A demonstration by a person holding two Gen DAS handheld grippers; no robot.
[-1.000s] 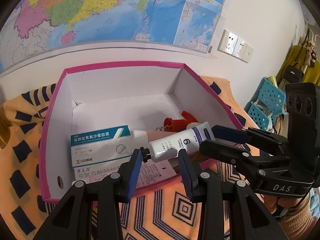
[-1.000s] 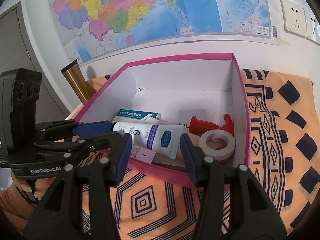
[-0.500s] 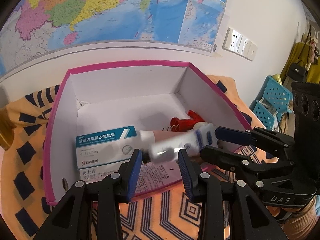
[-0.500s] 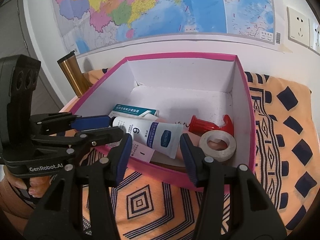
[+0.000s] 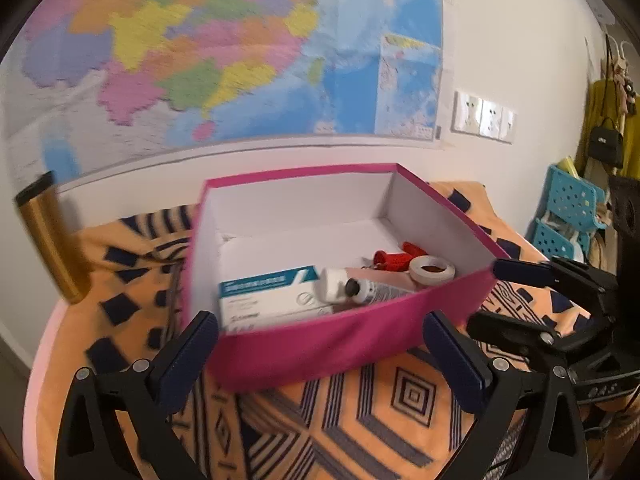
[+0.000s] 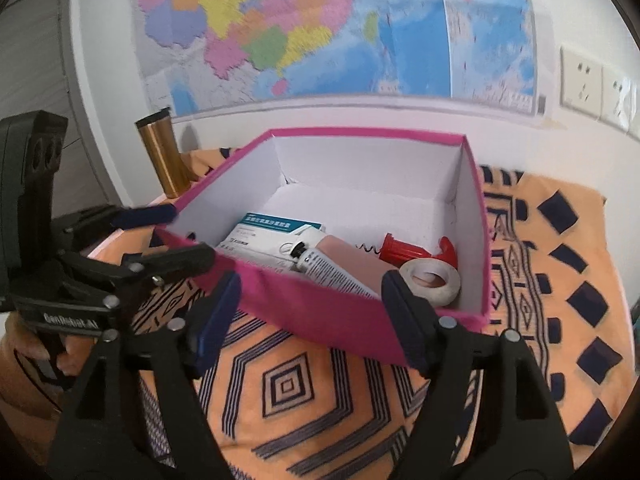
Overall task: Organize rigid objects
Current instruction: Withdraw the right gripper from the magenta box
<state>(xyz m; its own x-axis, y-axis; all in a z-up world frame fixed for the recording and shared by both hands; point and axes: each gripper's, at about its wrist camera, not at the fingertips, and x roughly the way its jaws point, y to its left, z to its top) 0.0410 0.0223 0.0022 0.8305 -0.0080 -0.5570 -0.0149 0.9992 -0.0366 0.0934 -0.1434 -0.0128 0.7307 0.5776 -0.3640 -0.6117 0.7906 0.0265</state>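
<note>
A pink box (image 5: 340, 344) with white inner walls sits on an orange cloth (image 6: 320, 400) patterned with navy diamonds; a multicoloured map (image 5: 224, 52) fills the upper frame.

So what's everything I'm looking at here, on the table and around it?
box: 1, pink outside, white inside, on the patterned cloth
medicine carton: 1, white and teal, inside the box, left part
tube: 1, white with black cap, in the box beside the carton
red plastic piece: 1, red, in the box behind the tape
tape roll: 1, white, in the box's near right corner
cloth: 1, orange with dark pattern, covering the table
flask: 1, gold, left of the box
map: 1, multicoloured, on the wall
wall sockets: white, right of the map
left gripper: 1, black, open, empty, jaws just opened
right gripper: 1, black, open, empty, jaws just opened
</note>
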